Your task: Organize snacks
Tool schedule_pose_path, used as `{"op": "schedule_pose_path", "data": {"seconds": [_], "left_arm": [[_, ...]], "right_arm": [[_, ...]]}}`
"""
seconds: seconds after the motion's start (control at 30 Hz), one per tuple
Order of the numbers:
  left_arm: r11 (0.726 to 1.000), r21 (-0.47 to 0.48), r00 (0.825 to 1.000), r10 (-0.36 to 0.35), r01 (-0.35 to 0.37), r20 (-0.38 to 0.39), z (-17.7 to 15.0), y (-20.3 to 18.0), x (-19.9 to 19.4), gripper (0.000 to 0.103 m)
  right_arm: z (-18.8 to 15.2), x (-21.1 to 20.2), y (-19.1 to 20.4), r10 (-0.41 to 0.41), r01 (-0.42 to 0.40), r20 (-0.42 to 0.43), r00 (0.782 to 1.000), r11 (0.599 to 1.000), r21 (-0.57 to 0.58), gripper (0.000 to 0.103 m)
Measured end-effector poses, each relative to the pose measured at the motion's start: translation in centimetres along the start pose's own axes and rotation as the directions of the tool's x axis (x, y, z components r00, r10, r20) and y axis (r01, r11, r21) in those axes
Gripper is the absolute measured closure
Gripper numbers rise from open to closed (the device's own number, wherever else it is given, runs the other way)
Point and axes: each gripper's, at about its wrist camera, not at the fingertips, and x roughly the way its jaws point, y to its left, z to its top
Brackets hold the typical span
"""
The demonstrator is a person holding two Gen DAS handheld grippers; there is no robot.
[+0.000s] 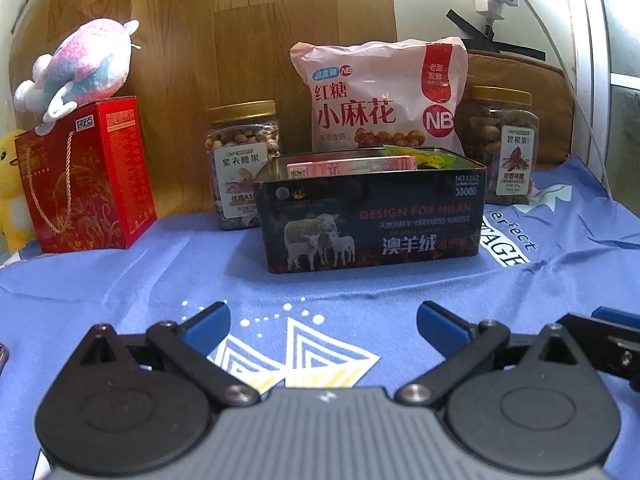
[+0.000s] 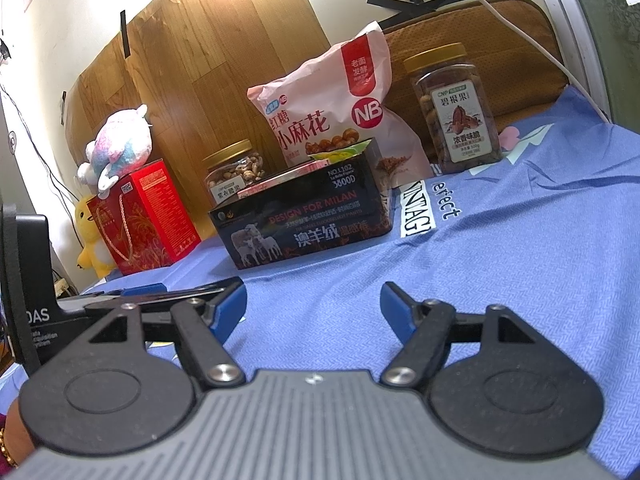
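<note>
toward the bench's far edge, a dark tin (image 1: 370, 216) holding snack packets stands well ahead of both grippers; left gripper (image 1: 324, 322) and right gripper (image 2: 312, 306) hover over the blue cloth (image 1: 160, 280), jaws spread wide, empty.

Black left gripper (image 1: 323, 324) and right gripper (image 2: 312, 306), blue pads, silver screws, grey ribbed bodies

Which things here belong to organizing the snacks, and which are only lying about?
For the job: black tin box with packets already inside; pink snack bag; nut jar left of it; pecan jar on the right.

Just lying about: red gift box, plush toy, yellow duck toy, blue cloth.
</note>
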Motion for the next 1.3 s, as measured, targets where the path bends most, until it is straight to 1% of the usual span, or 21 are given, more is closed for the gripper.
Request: {"op": "schedule_pose_path", "data": {"seconds": [0.1,0.17,0.33,0.4,0.47,0.5,0.6,0.67,0.77,0.8,0.9,1.1,1.3], "left_arm": [[1.000,0.000,1.000,0.019,-0.019,-0.025,0.0,0.0,-0.1,0.000],[1.000,-0.006,0.999,0.026,-0.027,-0.028,-0.2,0.0,-0.6,0.000],[0.998,-0.055,0.999,0.013,-0.015,-0.040,-0.6,0.5,-2.7,0.000],[0.998,-0.061,0.999,0.022,-0.025,-0.046,-0.7,0.5,-3.7,0.000],[0.998,-0.055,0.998,0.014,-0.017,-0.053,-0.6,0.4,-4.6,0.000],[0.999,-0.051,0.999,0.010,-0.012,-0.054,-0.5,0.4,-5.1,0.000],[0.999,-0.043,0.999,0.013,-0.015,-0.035,-0.3,0.3,-6.5,0.000],[0.999,-0.032,0.999,0.040,-0.040,-0.007,-0.2,0.0,-7.4,0.000],[0.997,-0.007,0.996,0.077,-0.076,0.038,-0.1,-0.6,-8.6,0.000],[0.997,-0.005,0.996,0.079,-0.079,0.041,0.0,-0.7,-8.9,0.000],[0.998,-0.016,0.998,0.057,-0.056,0.033,0.3,-0.9,-9.9,0.000],[0.997,-0.002,0.996,0.072,-0.072,0.045,0.2,-1.6,-11.4,0.000],[0.997,0.006,0.997,0.071,-0.072,0.010,0.1,-1.9,-12.0,0.000]], "right_arm": [[0.0,0.0,0.1,-0.002,0.002,0.003,1.000,1.000,-0.002,0.027],[0.0,-0.1,0.0,-0.003,0.003,0.005,1.000,1.000,-0.002,0.027],[0.0,-0.1,0.1,-0.014,0.015,0.009,1.000,1.000,-0.007,0.026],[-0.1,-0.2,0.1,-0.033,0.034,0.020,0.999,0.999,-0.010,0.025],[-0.1,-0.5,0.4,-0.077,0.078,0.031,0.997,0.997,-0.018,0.024],[-0.2,-0.5,0.6,-0.102,0.102,0.021,0.995,0.995,-0.022,0.024],[-0.3,-1.8,0.7,-0.119,0.119,0.006,0.993,0.993,0.010,0.024],[-0.3,-3.0,1.0,-0.128,0.128,0.005,0.992,0.992,0.022,0.024],[-0.1,-4.5,1.6,-0.149,0.149,0.006,0.989,0.989,0.005,0.023],[0.0,-5.0,1.8,-0.149,0.149,0.008,0.989,0.989,0.002,0.023],[0.2,-6.1,2.0,-0.141,0.141,0.019,0.990,0.990,0.013,0.022],[0.5,-7.2,2.9,-0.119,0.118,0.032,0.992,0.993,0.016,0.021],[0.4,-8.0,3.8,-0.107,0.108,0.050,0.993,0.994,-0.003,0.017]]}}
